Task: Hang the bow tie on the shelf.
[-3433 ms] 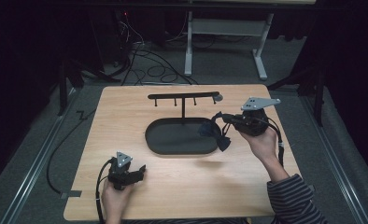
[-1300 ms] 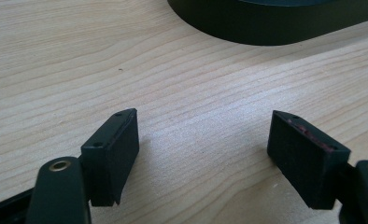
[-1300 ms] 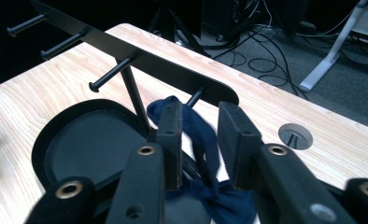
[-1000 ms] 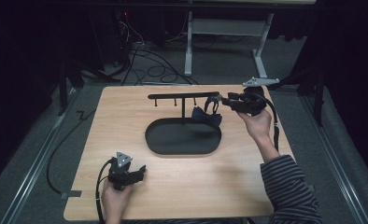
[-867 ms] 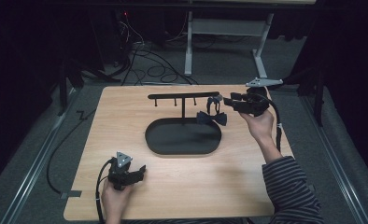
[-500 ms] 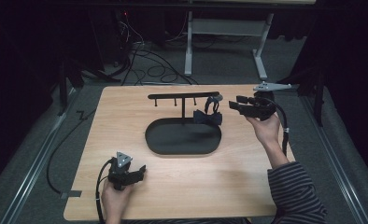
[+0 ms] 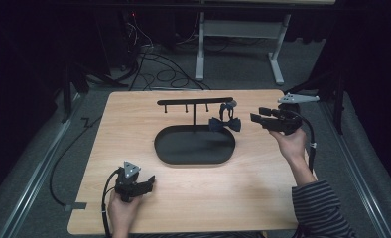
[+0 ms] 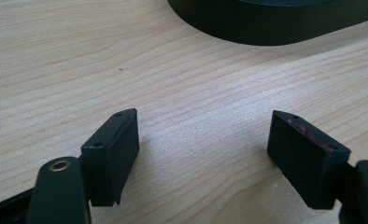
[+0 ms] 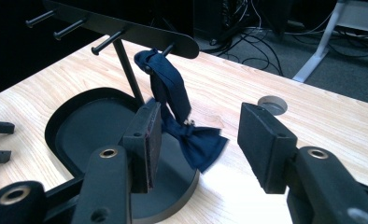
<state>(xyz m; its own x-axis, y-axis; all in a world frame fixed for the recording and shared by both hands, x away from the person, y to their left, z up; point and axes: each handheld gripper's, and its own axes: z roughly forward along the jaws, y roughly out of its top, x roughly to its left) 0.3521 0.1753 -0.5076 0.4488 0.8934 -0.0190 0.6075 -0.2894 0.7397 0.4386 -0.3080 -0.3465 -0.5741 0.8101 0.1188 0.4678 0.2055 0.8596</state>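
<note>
Navy fabric bow tie (image 9: 191, 135) hangs by strap from end peg of black metal T-stand (image 7: 195, 102), clear of tray; right gripper (image 7: 257, 118) released beside it; left gripper (image 8: 205, 154) parked open on wooden table (image 7: 223, 198).

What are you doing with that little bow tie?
The bow tie hangs by its strap from a peg on the black stand, above the stand's tray. The right tongs are open beside it, holding nothing. The left tongs rest open on the table, near the person.
</note>
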